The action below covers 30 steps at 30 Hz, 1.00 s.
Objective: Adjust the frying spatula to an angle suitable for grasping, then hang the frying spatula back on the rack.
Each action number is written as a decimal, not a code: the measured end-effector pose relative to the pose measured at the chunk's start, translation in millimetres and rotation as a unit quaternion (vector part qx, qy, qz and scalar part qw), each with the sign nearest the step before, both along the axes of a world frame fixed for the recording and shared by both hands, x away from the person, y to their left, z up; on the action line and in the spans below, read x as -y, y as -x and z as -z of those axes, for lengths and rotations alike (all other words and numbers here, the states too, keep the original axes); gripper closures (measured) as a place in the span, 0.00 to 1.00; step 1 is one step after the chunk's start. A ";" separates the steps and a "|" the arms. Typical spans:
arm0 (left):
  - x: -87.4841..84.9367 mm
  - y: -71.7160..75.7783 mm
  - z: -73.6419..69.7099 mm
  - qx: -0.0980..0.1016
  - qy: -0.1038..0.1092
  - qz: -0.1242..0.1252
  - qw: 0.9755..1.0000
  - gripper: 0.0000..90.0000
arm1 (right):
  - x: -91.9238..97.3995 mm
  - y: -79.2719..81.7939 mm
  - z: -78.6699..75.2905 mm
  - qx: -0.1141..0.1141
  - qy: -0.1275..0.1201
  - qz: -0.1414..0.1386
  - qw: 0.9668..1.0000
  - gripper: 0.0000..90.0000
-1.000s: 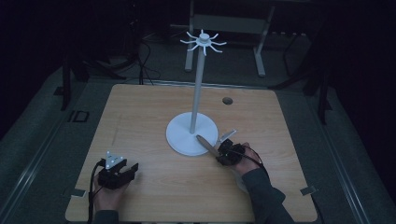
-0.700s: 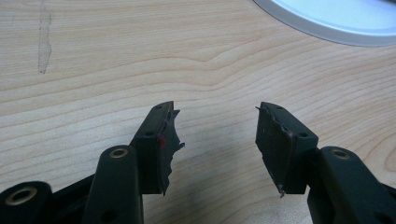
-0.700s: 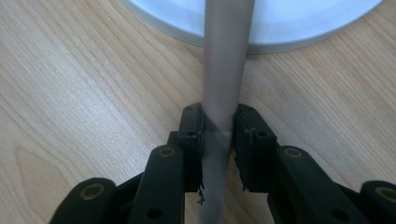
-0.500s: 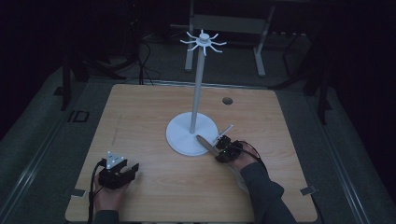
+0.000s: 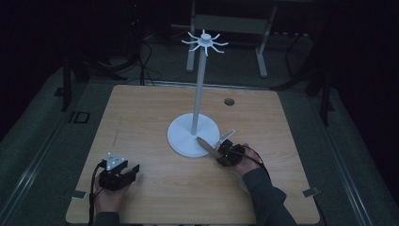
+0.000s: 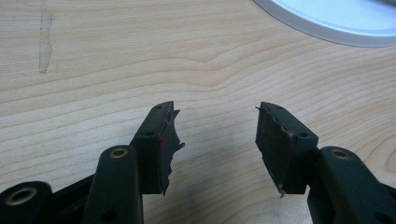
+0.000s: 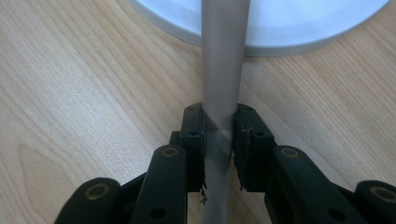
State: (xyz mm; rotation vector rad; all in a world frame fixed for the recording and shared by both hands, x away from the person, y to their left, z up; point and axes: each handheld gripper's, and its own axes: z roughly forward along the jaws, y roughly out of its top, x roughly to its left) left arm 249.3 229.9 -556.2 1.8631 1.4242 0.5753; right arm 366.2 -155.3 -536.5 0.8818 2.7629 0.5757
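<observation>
Down by the white stand's round base, the right gripper has its jaws clamped on a flat grey utensil handle, which pokes out over the base's edge. Left gripper sits near the wooden surface corner, jaws wide apart, holding nothing.

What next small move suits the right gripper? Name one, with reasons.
Probably lift the grey utensil handle toward the white hook stand: the right gripper is clamped on it, its tip lying over the stand's base, the hooks high above.
</observation>
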 end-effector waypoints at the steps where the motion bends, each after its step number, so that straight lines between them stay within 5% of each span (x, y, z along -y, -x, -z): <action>1: 0.0 0.2 -0.1 0.000 -0.001 0.001 1.000 0.53 | 0.0 1.6 -0.5 0.004 -0.002 0.001 1.000 0.83; 20: -0.4 1.2 -0.3 0.002 0.000 -0.003 1.000 0.53 | 17.1 20.2 -19.0 0.065 -0.063 0.012 0.996 0.84; 30: -0.3 1.2 -0.3 0.003 0.000 -0.004 1.000 0.53 | 24.3 29.5 -36.6 0.106 -0.119 0.014 0.987 0.84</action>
